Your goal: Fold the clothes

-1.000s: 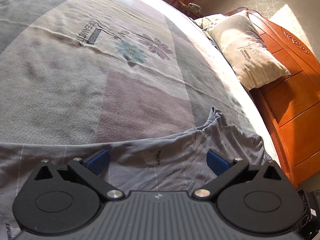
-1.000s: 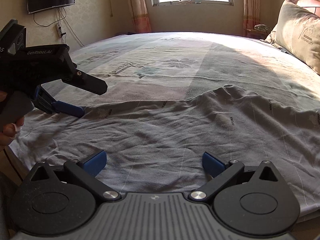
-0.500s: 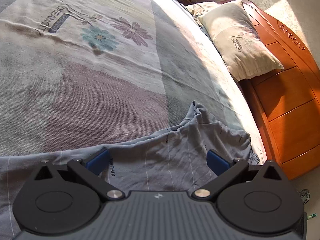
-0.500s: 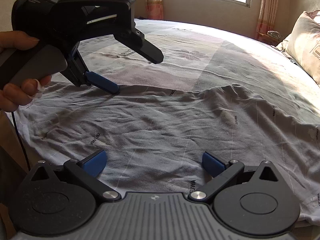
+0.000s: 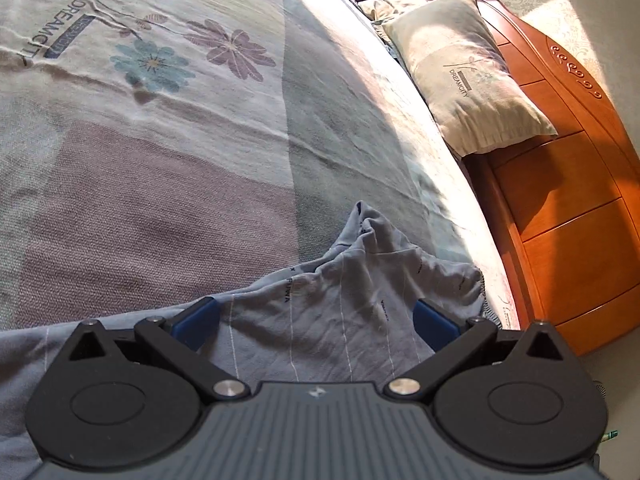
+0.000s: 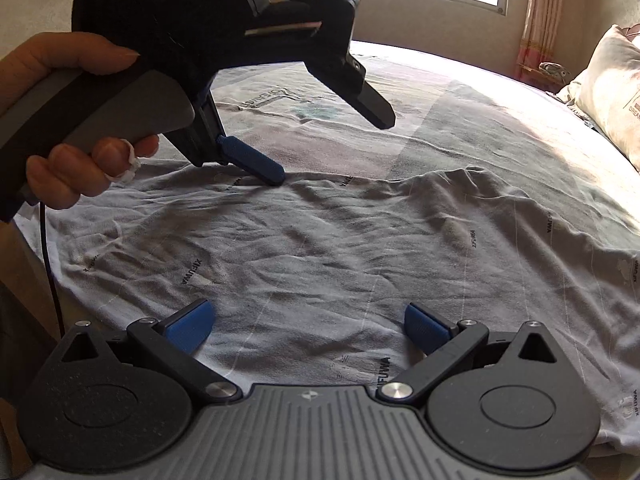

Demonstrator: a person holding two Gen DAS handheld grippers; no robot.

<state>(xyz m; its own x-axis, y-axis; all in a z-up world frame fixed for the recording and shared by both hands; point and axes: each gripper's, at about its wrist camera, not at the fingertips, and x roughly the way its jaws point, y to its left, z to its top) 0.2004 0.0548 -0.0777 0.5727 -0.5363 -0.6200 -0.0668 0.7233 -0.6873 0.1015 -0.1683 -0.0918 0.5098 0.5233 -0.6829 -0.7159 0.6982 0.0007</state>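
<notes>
Swung in over the far edge of the grey garment (image 6: 360, 260) spread flat on the bed (image 5: 160, 184): left gripper (image 6: 332, 148), jaws parted, lower pad touching cloth. Right gripper (image 6: 308, 324) likewise spread wide, empty.

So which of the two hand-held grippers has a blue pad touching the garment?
The left hand-held gripper: its lower pad presses the grey garment at its far edge. The right hand-held gripper hovers open above it.
</notes>
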